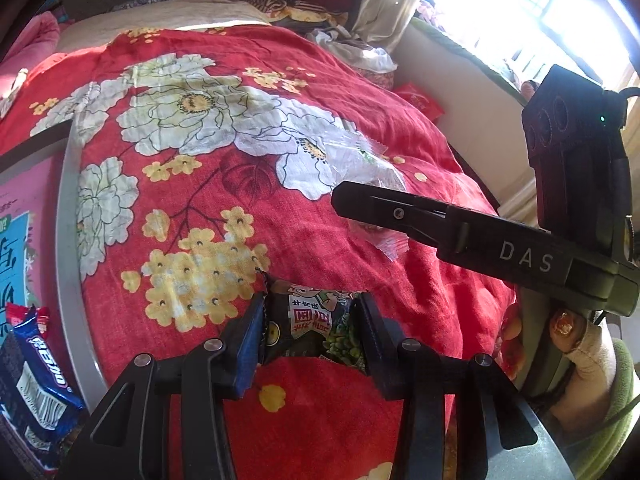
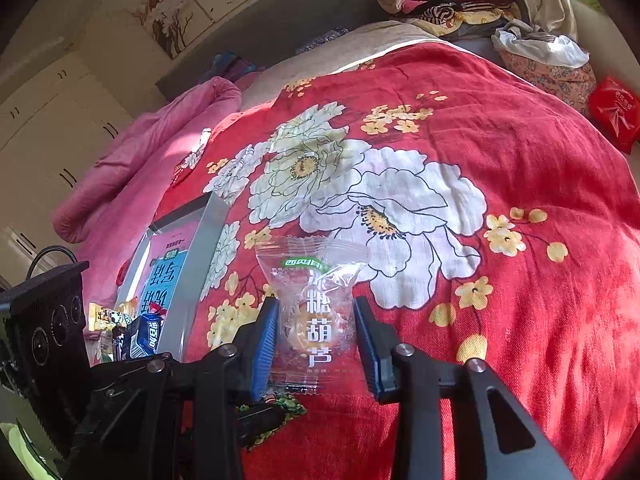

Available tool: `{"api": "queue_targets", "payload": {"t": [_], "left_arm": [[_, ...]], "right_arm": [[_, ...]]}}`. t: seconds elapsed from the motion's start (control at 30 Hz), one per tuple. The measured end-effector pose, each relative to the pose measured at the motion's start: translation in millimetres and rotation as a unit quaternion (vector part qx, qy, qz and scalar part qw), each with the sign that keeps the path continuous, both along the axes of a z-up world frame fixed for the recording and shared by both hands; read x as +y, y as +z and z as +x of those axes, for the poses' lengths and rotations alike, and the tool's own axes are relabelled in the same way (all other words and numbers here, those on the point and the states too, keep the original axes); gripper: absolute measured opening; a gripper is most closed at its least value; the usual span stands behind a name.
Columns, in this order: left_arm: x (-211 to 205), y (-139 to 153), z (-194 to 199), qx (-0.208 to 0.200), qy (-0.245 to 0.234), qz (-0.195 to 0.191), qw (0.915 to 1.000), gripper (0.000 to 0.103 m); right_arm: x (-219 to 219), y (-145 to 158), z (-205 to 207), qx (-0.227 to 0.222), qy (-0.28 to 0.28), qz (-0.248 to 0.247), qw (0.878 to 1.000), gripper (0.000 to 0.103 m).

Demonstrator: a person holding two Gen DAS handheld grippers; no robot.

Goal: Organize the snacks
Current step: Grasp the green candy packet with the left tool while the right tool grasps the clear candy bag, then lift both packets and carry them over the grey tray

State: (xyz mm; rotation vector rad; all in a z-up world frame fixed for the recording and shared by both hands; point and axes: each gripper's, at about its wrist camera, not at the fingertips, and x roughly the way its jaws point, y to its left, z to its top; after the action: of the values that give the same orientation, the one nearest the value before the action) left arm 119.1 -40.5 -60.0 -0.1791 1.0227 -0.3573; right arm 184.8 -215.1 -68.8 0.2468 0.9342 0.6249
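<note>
My left gripper (image 1: 310, 330) is shut on a dark green pea snack packet (image 1: 316, 330), held just above the red flowered bedspread (image 1: 200, 200). My right gripper (image 2: 316, 332) straddles a clear candy packet with white Chinese print (image 2: 310, 304); both pads touch its sides. In the left wrist view the right gripper (image 1: 362, 204) reaches in from the right over that clear packet (image 1: 360, 160). The pea packet peeks out below the left gripper's finger in the right wrist view (image 2: 286, 404).
A grey-rimmed tray (image 1: 66, 240) lies at the bed's left edge, also seen in the right wrist view (image 2: 200, 256). It holds a blue Oreo pack (image 1: 30, 384) and other snacks. A red bag (image 2: 612, 112) lies far right. Folded clothes (image 2: 432, 4) are piled at the back.
</note>
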Motion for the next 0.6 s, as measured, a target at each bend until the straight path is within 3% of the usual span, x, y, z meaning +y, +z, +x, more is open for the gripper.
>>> {"api": "queue_targets", "payload": {"t": [0.37,0.6], "left_arm": [[47.2,37.3,-27.3,-0.031,0.049,0.016,0.9982,0.042],[66.1,52.0,-40.4,-0.046,0.069,0.016,0.9964,0.042]], "right_arm": [[14.8,24.8,-24.9,-0.062,0.021,0.000,0.998,0.038],[28.6,30.5,-39.4,-0.075,0.039,0.007,0.996,0.038]]}}
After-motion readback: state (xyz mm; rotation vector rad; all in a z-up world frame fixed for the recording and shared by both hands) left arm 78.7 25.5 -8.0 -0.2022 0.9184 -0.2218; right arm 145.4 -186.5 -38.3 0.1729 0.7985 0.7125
